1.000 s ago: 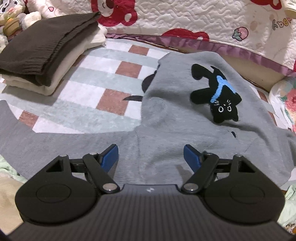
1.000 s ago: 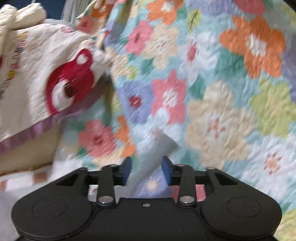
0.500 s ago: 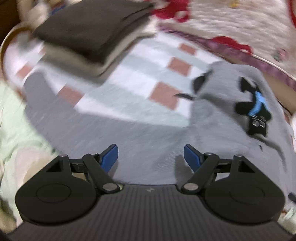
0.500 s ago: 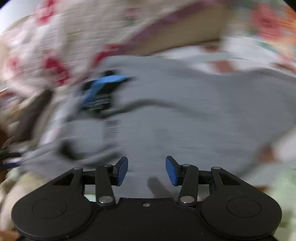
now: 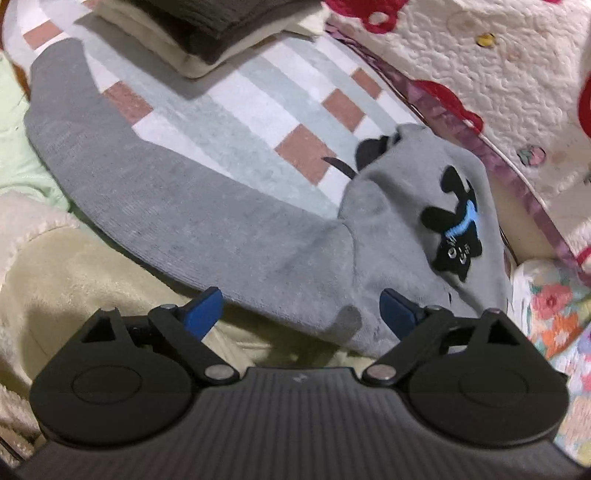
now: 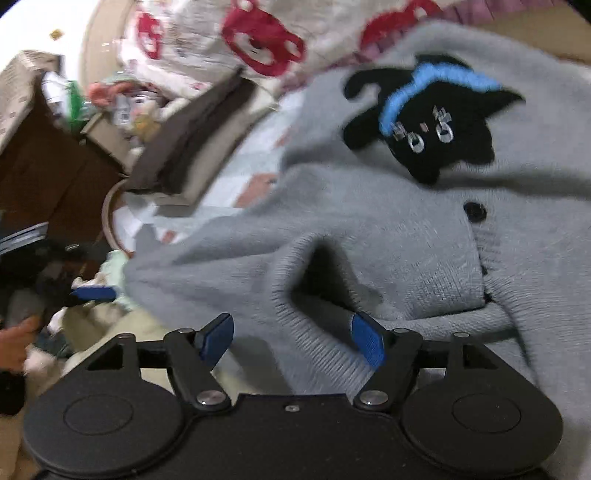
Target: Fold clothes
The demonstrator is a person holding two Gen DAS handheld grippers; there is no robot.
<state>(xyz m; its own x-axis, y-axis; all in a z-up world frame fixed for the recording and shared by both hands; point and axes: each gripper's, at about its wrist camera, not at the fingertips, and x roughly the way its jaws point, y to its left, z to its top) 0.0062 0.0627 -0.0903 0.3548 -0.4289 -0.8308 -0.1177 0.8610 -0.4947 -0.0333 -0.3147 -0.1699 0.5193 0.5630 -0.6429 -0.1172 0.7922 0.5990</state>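
Grey cardigan (image 5: 229,229), black cat patch (image 5: 456,236): spread on a checked blanket (image 5: 236,107), one sleeve stretched away to the left tool's far left.
Left tool (image 5: 301,314): unclenched, jaws opening, poised over the sleeve's near edge, nothing gripped.
Right tool (image 6: 291,338): released, jaws opening, ribbed hem fold (image 6: 295,273) lying between them, not pinched.
Folded stack (image 5: 207,33), brown on cream: beyond the left tool.
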